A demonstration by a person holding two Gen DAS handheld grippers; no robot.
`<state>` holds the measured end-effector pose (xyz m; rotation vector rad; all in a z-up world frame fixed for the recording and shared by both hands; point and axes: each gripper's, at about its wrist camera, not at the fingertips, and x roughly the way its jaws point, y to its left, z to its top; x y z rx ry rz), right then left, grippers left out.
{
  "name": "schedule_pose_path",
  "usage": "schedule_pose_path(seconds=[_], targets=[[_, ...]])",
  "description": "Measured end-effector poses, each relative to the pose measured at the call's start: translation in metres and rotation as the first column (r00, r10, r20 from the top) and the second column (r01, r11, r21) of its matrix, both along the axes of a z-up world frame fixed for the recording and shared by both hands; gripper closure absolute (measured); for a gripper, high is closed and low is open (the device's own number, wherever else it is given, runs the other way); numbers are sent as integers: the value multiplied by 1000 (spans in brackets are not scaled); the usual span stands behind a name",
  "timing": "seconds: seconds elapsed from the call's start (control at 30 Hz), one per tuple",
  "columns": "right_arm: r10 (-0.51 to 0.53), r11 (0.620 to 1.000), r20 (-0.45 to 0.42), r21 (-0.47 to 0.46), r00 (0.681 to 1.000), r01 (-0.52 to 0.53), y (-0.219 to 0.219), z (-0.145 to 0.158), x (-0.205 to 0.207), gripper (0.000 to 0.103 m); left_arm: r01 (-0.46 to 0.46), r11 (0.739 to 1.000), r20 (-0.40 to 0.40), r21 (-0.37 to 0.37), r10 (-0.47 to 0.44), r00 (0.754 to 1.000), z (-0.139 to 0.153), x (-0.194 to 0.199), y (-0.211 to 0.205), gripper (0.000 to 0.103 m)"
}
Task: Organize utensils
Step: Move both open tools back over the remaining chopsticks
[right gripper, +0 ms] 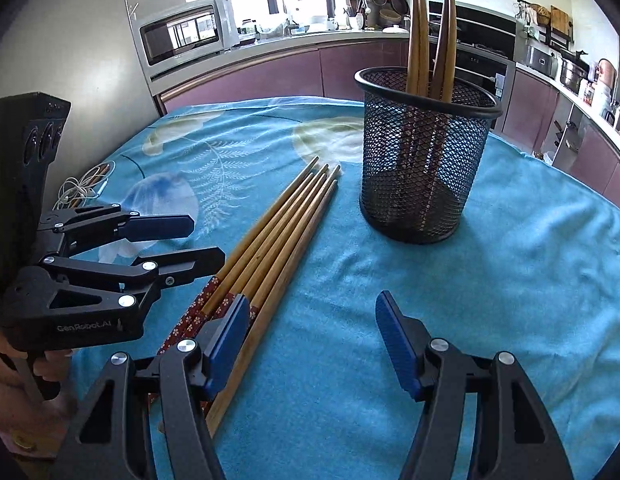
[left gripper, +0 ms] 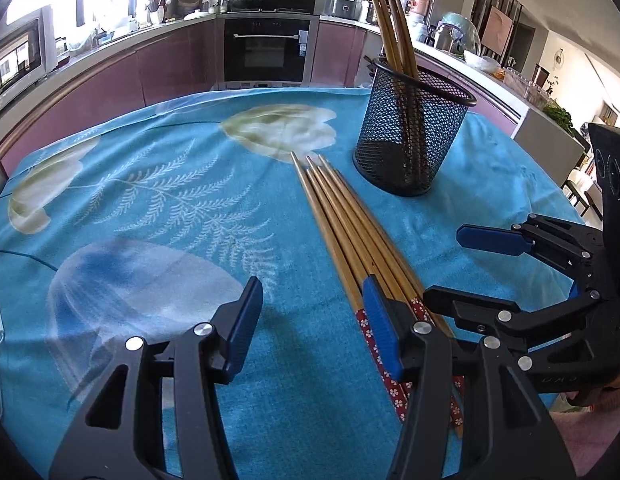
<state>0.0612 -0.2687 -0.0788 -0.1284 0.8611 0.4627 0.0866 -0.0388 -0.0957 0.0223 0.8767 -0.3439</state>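
Blue cloth printed with pale flowers and fern fronds [left gripper: 158,184] is covering the table, and a bundle of long brown wooden chopsticks with red flower-patterned handles [left gripper: 349,240] is lying flat on it, tips pointing away toward the kitchen. Just beyond the tips, a black wire-mesh cylindrical holder [left gripper: 409,128] is standing upright on the cloth, with several more brown wooden chopsticks [left gripper: 393,28] leaning inside it, handles down.

Seen from the left wrist, the left gripper [left gripper: 313,320] is hovering low over the cloth with its blue-padded jaws parted and empty; its right-hand finger is sitting over the patterned handle ends of the lying bundle, though I cannot tell whether it is touching them. The right gripper [left gripper: 461,268] is reaching in from the right edge of that view, beside the same handle ends, and a hand [left gripper: 597,396] is showing behind it.

From the right wrist, the right gripper [right gripper: 310,344] is also standing released, nothing between its pads, with its left-hand finger over the bundle's handles [right gripper: 278,236]. The left gripper [right gripper: 202,244] is coming in from the left, jaws apart. A tangle of white cable [right gripper: 82,188] is lying on the cloth beyond it, and a silver microwave oven [right gripper: 182,32] is sitting on the counter behind.
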Motion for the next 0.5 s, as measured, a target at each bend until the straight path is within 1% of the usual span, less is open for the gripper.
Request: schedule_pose_path(seconds=[0.1, 0.4, 0.5], targets=[[0, 1000, 3, -16, 1000, 0, 2, -1, 0, 40, 3, 1000, -4, 3, -3, 1000, -2, 0, -2, 51], [-14, 1000, -12, -16, 1000, 14, 0, -3, 3, 40, 5, 1000, -10, 24, -5, 1000, -5, 0, -4, 51], [-12, 1000, -16, -25, 1000, 12, 0, -2, 3, 42, 7, 999, -16, 33, -7, 1000, -5, 0, -4, 52]])
